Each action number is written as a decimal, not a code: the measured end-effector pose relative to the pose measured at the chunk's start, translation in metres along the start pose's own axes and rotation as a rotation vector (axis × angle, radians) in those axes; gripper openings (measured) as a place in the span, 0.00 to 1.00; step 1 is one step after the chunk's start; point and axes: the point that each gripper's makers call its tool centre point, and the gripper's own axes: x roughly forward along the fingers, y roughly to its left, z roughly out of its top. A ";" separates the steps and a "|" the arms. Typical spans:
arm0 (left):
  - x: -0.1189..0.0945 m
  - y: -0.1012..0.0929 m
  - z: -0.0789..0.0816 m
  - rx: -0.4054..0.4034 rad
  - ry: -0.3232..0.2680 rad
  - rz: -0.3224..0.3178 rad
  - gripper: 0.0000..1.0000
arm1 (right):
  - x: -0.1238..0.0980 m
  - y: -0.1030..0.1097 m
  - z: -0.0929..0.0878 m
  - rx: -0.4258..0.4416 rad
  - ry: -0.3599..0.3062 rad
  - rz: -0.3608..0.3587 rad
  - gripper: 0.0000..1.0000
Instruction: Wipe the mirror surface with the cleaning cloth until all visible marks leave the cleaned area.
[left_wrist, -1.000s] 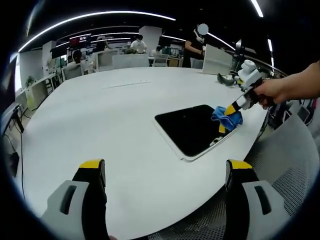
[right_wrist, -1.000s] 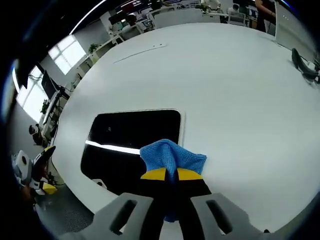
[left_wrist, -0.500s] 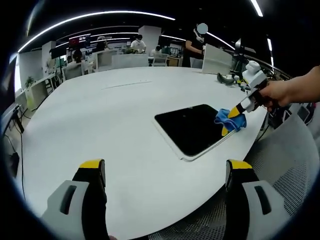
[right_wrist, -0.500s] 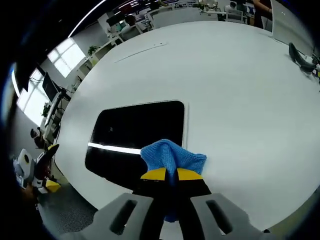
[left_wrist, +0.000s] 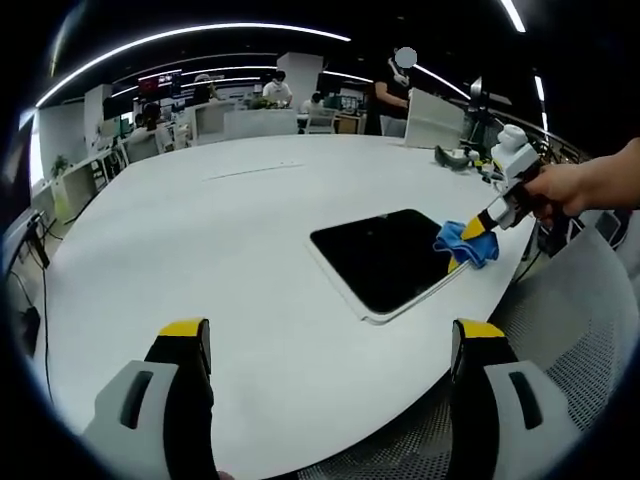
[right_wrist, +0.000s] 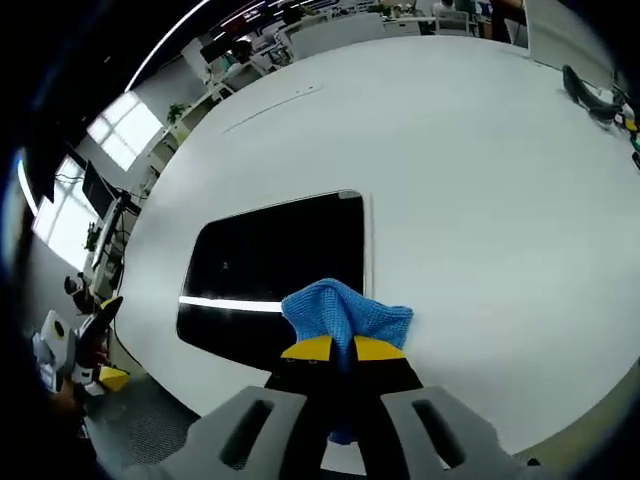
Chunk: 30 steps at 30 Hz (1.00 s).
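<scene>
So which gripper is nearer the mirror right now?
Right. The right gripper, shut on the blue cloth, is at the mirror's edge. The left gripper is open, held back over the bare white table, well short of the mirror.

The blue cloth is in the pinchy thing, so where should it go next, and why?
Probably a short push forward onto the dark glass. The right gripper is shut on the blue cloth, which sits at the near edge of the mirror, by its corner. Most of the mirror lies ahead of the cloth, so sliding it there should start the wiping. The left gripper hangs open, apart from it.
</scene>
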 end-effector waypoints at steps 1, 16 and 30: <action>0.000 0.000 0.000 0.000 0.000 -0.001 0.99 | 0.000 0.000 0.000 0.001 0.000 -0.001 0.00; -0.001 -0.004 0.003 -0.020 -0.019 -0.019 0.99 | 0.000 0.001 0.000 0.040 -0.027 -0.019 0.00; -0.001 -0.009 0.003 -0.004 -0.010 -0.020 0.99 | 0.004 0.018 -0.005 0.021 -0.013 0.007 0.00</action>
